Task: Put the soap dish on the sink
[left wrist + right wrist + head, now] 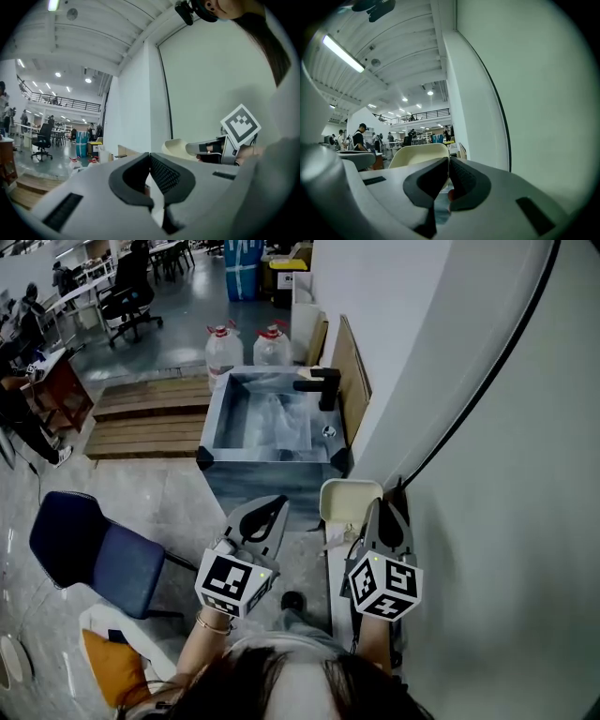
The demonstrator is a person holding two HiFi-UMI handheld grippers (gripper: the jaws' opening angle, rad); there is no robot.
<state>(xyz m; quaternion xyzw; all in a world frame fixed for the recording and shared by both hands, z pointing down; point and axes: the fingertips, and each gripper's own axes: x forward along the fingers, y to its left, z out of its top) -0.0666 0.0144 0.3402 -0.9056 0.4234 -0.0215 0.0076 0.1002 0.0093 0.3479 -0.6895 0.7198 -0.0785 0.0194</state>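
Note:
A cream soap dish (349,501) is held in the air in front of me, short of the sink (217,413). My right gripper (380,509) is shut on the dish's near rim. In the right gripper view the dish (416,156) rises just behind the closed right gripper (448,161). My left gripper (278,508) hangs beside it on the left, shut with nothing between its jaws. From the left gripper view, the left gripper (149,156) is closed, and the dish (177,146) and right gripper (220,148) are off to the right.
The grey square sink has a black faucet (319,386) on its right side and stands against a white wall (487,484). Two water bottles (223,351) stand behind it, wooden pallets (150,416) to its left. A blue chair (94,554) is at lower left.

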